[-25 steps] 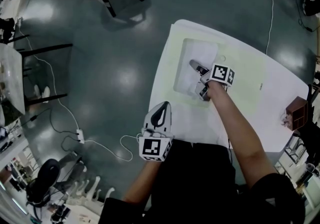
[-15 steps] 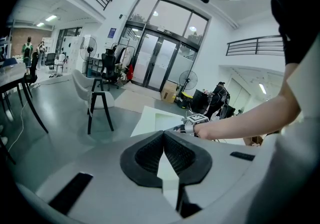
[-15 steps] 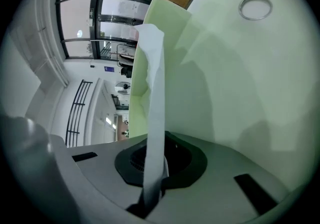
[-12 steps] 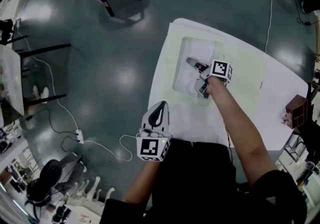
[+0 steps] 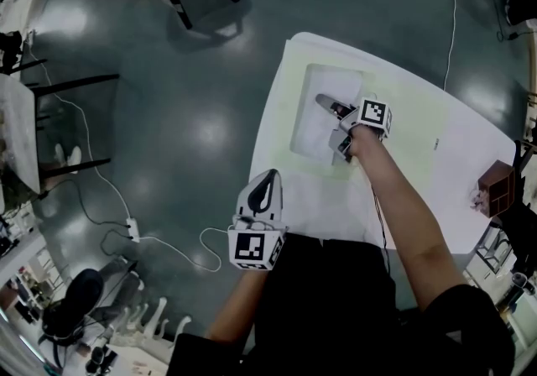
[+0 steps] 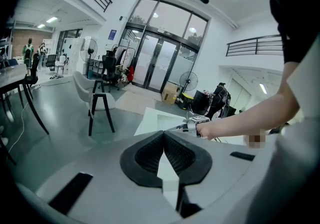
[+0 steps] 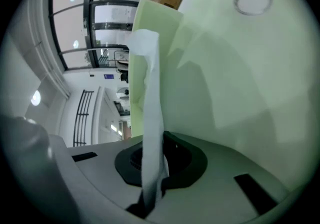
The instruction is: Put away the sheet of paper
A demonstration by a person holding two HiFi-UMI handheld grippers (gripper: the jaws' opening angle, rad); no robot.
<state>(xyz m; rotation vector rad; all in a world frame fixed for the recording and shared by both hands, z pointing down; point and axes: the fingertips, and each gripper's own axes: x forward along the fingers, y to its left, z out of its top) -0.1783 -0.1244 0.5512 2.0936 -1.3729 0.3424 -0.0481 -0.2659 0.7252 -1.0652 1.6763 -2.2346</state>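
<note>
Left: the grey two-jaw left gripper (image 5: 267, 185), jaws pressed together on nothing, idle off the seven o'clock corner of the white table (image 5: 470, 198). Centre: a thin white sheet of paper (image 5: 317, 127) on the pale green mat (image 5: 411, 110), one edge lifted. Right: the right gripper (image 5: 334, 108) at the sheet's three o'clock edge, jaws clamped on that edge. The sheet looks light, limp and easily creased, so an edge pinch suits it.

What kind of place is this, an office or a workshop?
Likely a big open lab or office hall: tall glass doors, a standing fan, a chair on a polished floor, and a white table.
</note>
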